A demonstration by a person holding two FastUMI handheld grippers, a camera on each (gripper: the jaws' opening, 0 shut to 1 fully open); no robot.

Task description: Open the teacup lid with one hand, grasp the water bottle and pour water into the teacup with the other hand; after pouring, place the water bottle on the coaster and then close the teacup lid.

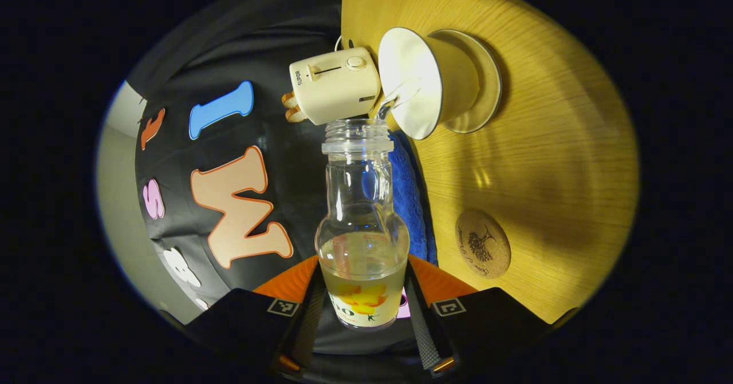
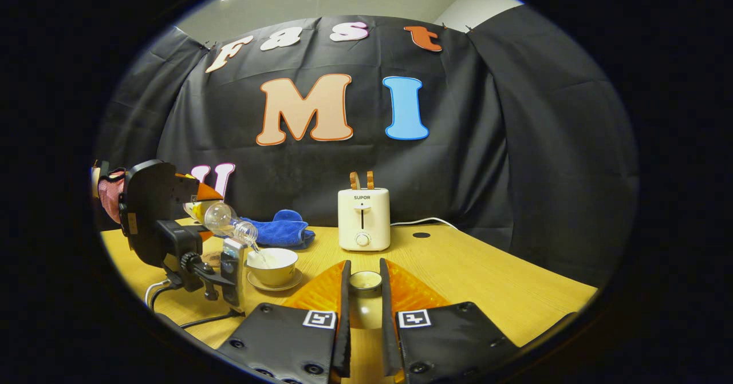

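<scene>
The left gripper, at the bottom middle of the left gripper view, is squeezing the clear glass water bottle between its two fingers, one on each side of the bottle's wide bottom end. The bottle is tipped over. Its open mouth is pointing at the white round teacup in the upper middle of the frame. A thin stream of water is running from the mouth into the cup. Some water is sitting in the bottle's bottom end.

The teacup is standing on a white saucer on the yellow wooden table. The round cork coaster is lying on the table at the lower right, apart from the cup. A blue cloth is showing just behind the bottle. A cream toaster is sitting at the upper middle, beside the cup.

In the right gripper view, the right gripper is at the bottom middle. Its fingers are clamped on the small round teacup lid, one on each side. The lid is up off the cup. At the left of this frame, the left gripper is tipping the bottle over the teacup.
</scene>
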